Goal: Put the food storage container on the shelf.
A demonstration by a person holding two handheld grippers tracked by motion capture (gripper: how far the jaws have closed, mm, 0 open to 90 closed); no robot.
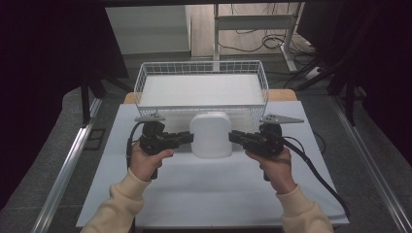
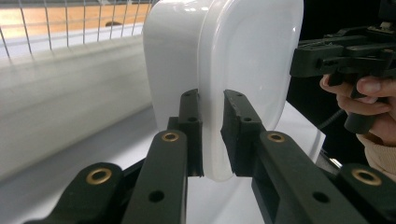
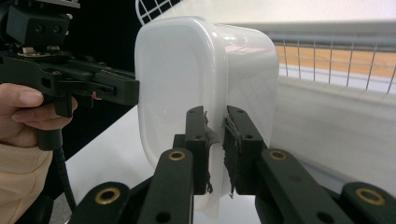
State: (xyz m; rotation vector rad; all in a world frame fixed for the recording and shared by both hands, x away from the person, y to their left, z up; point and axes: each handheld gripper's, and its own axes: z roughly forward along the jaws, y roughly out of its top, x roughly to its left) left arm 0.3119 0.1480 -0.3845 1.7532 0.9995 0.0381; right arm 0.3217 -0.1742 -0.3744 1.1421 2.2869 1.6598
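Tub [image 1: 211, 134], white plastic with rounded corners, hangs between the two grippers just in front of the wire basket [image 1: 141, 80], over the white sheet [image 1: 204, 194] that covers the counter. Left gripper [image 1: 190, 137] pinches the tub's left rim, its jaws pressed on the thin lip; the right gripper [image 1: 232, 136] pinches the opposite rim the same way. Behind the tub the basket's near wall stands close, its white mesh higher than the tub's far edge, and a white liner fills its floor. Beyond the basket are a grey table leg [image 1: 215, 29] and loose cables [image 1: 272, 41] on the floor.
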